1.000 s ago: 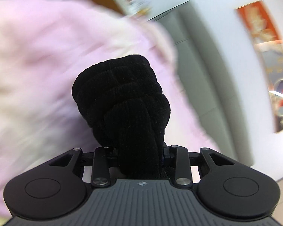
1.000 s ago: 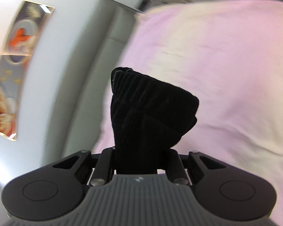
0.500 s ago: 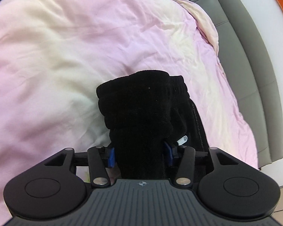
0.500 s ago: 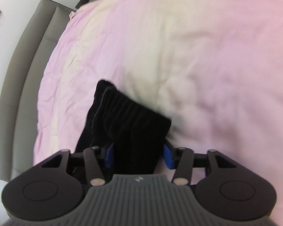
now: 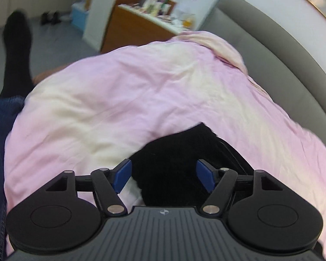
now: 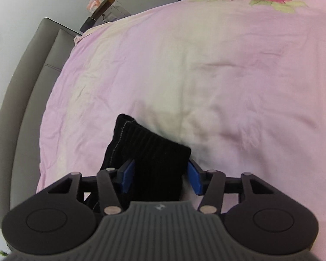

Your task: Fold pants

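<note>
On the pink bedspread point(image 6: 206, 69), black pants point(image 6: 154, 158) stretch toward the headboard point(image 6: 26, 82).

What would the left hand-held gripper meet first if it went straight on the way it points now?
Probably the black pants, lying between the open jaws of the left hand-held gripper on the pink bedcover; depth is unclear.

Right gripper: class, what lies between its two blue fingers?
In the right wrist view, black pants lie between the fingers of the right gripper, resting on the pink bedcover.
</note>
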The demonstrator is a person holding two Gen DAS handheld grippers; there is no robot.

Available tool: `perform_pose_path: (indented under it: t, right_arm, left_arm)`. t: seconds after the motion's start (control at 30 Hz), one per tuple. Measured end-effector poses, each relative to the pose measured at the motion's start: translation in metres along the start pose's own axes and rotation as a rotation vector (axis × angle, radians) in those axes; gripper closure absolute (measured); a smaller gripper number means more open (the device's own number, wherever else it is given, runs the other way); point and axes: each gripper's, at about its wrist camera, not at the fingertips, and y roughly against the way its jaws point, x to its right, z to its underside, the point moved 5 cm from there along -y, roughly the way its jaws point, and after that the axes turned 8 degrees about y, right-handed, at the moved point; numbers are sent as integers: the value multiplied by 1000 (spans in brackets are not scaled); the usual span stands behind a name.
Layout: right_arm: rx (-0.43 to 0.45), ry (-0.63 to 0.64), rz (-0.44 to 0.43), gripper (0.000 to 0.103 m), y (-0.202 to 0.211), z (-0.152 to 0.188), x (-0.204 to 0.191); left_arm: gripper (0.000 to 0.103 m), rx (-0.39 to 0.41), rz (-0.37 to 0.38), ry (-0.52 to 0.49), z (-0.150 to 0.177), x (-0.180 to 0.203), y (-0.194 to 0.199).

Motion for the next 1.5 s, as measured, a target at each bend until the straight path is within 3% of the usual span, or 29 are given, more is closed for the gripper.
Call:
perform_pose_path:
  t: [0.23,0.33,0.5,0.73,0.87,0.93,0.97,1.03,1.1,1.27,1.4,1.5]
  right_arm:
    - [-71,-175,-105,47,-1,47,20]
    - [-69,-243,-144,47,-8,57,21]
    - [-51,-240,-181,45,-20,56,10]
    - [-44,-256,-248,47,-41,52,15]
    - [-37,-295,-289,50,-51,51,23]
    - [-41,-283,-316,51,-56,50,22]
    - [-43,-266,-331,53,-59,50,19]
    - [-53,-219,-347,77,-68,50,12]
    - [-47,-175,-361,89,-72,49,6]
    - [51,-5,-325,91,-47,42,-20]
    - [229,351,-248,91,-3,44,-79]
    - [376,635,-211,91,29,65,-131]
  left_arm:
    - [17,-82,130,-323,82,100,-11]
    - [17,-159,216,-390,131,151,-20]
    - [17,-309,353,-509,222,236,-30]
    - [17,-393,460,-739,323,339,-28]
    - [17,-419,485,-804,354,370,-34]
    - [17,-432,454,-824,364,376,-44]
    - [17,-435,434,-828,366,376,-51]
    - [11,-452,419,-804,369,376,-63]
    - [5,-470,403,-759,369,370,-74]
    - [0,-494,377,-709,372,361,-91]
    - [0,-498,384,-663,365,356,-85]
    - [11,-486,394,-584,345,343,-77]
